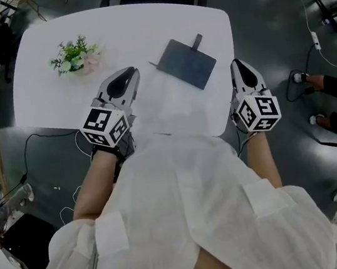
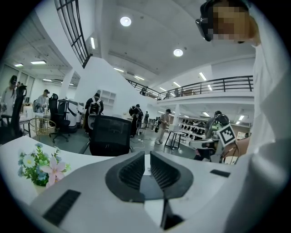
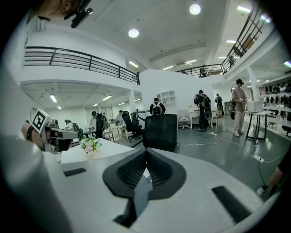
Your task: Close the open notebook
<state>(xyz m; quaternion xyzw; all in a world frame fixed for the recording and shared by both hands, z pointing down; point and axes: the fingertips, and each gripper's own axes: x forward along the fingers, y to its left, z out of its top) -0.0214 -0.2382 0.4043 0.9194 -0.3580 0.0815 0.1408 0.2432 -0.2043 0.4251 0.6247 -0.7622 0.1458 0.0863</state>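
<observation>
Far left on the white rounded table (image 1: pixel 35 50): small pot of green and pink artificial flowers (image 1: pixel 75 55).

Left gripper (image 1: pixel 126 77), grey with black ridged pads, is over the near-left part of the table. It points about level toward the far side. Jaws are parted by a thin slit only, with nothing between them.

Centre-right: dark slate-grey flat notebook (image 1: pixel 186 63) lies on the table with its cover down and no pages showing. A dark tab sticks out at its far edge. It is well apart from both grippers.

Right gripper (image 1: pixel 238 66) is at the near-right table edge, to the right of the notebook. Jaws are pressed together at the tips and empty.

Progress: the notebook looks closed, so closing seems done. Nothing obvious is left except moving the grippers clear.
</observation>
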